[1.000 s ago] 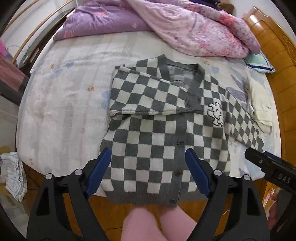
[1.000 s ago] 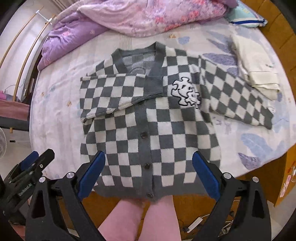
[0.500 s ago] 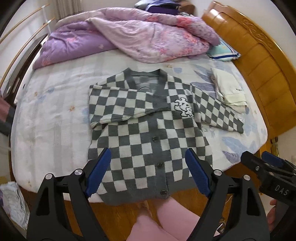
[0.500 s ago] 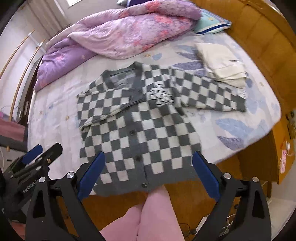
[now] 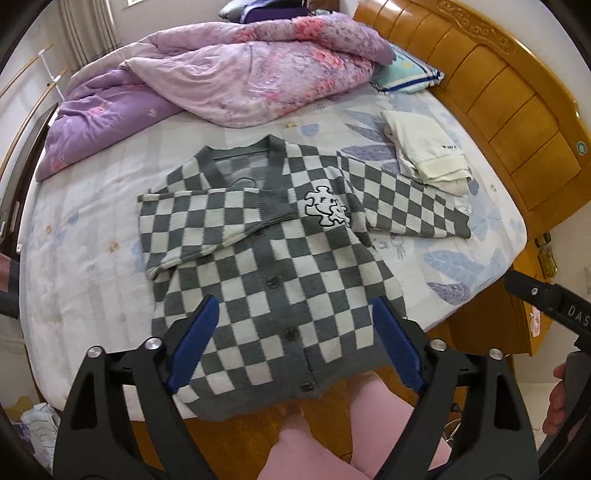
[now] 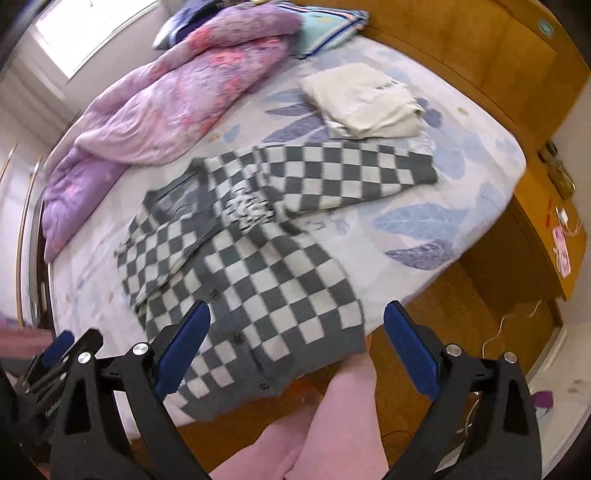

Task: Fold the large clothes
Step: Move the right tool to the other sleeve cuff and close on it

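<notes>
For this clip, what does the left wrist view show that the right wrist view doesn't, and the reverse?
Only the left wrist view shows the puzzle-piece patch sharply, plus a crumpled cloth on the floor and the carved headboard.

Only the right wrist view shows the bright window and a white cable on the floor; its picture is motion-blurred.

Both show the checkered cardigan with one sleeve folded across the chest and the other spread out, the folded cream garment, the purple floral quilt, and both open grippers, left and right, holding nothing.
</notes>
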A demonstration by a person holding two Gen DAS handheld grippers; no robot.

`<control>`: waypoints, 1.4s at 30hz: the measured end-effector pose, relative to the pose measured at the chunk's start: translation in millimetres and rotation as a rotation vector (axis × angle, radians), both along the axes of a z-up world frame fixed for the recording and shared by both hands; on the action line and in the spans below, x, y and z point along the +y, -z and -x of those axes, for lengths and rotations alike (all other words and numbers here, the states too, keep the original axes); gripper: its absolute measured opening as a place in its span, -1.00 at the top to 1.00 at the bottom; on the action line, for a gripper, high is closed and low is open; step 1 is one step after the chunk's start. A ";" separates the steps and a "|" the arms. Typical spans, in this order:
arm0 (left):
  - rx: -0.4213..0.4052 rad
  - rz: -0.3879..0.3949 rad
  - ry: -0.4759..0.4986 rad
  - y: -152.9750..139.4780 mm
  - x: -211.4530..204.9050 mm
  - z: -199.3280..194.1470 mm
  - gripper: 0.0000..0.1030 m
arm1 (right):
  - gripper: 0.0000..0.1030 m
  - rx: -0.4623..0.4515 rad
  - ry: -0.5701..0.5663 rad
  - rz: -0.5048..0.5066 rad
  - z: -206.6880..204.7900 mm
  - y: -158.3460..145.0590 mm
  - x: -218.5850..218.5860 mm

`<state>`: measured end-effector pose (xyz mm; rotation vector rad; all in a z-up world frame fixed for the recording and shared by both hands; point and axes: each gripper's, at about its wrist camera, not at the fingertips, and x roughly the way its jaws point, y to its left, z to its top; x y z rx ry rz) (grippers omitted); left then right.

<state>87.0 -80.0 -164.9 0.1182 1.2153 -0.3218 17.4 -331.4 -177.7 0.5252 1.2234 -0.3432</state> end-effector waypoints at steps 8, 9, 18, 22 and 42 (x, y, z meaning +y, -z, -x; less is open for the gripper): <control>0.087 -0.005 -0.048 33.5 -80.4 -55.7 -0.70 | -0.78 0.050 0.115 -0.097 -26.4 52.6 -122.6; 0.099 0.017 -0.043 41.5 -93.5 -65.4 -0.70 | -0.78 0.056 0.147 -0.146 -29.8 66.7 -146.9; 0.191 0.018 -0.122 107.8 -155.9 -130.4 -0.73 | -0.78 0.079 0.402 -0.413 -56.4 190.8 -286.6; 0.201 -0.031 -0.110 143.9 -175.4 -158.7 -0.73 | -0.77 0.105 0.538 -0.476 -65.7 261.2 -327.9; 0.178 -0.111 -0.065 259.1 -236.2 -272.9 0.60 | 0.74 -0.073 0.718 -0.554 -90.6 336.1 -382.8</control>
